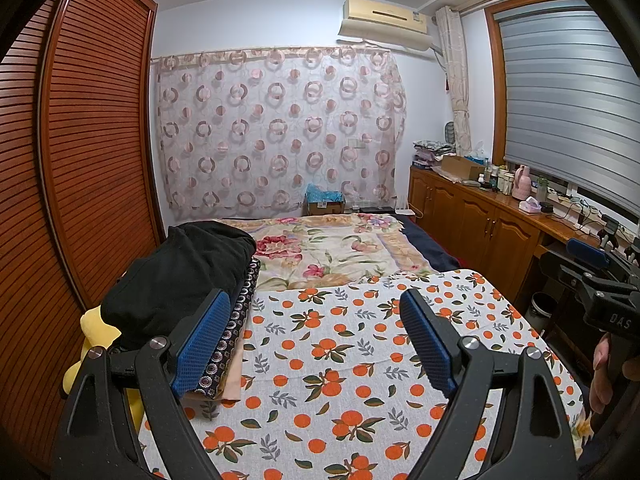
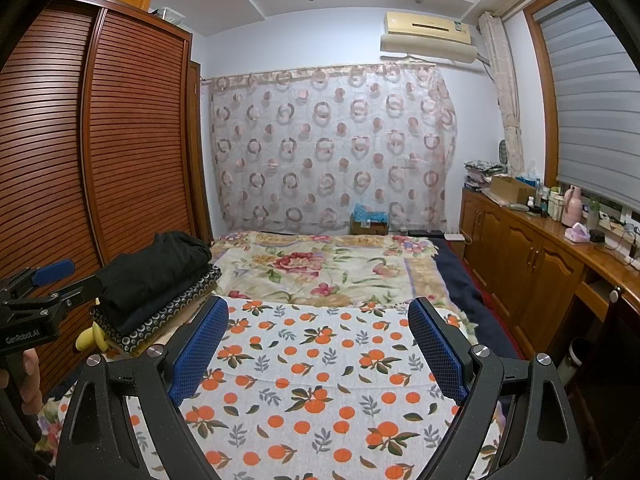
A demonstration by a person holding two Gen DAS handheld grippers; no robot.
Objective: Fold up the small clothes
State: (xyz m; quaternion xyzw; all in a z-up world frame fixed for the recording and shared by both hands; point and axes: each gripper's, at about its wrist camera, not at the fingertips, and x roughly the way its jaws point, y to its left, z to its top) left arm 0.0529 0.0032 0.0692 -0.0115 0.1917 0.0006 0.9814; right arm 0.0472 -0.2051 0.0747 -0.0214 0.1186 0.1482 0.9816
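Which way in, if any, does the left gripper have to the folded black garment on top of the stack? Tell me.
Probably yes: the left gripper is open and empty, the folded black garment lies uncovered just beside its left finger, nothing between.

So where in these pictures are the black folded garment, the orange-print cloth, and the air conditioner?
black folded garment (image 1: 180,272): left wrist view, middle of its top.
orange-print cloth (image 2: 312,364): right wrist view, bare middle between the fingers.
air conditioner (image 1: 384,22): left wrist view, centre of its front panel.

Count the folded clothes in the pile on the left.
3 that show: a black garment on top, a dark patterned one under it, a tan piece at the bottom. More may be hidden.
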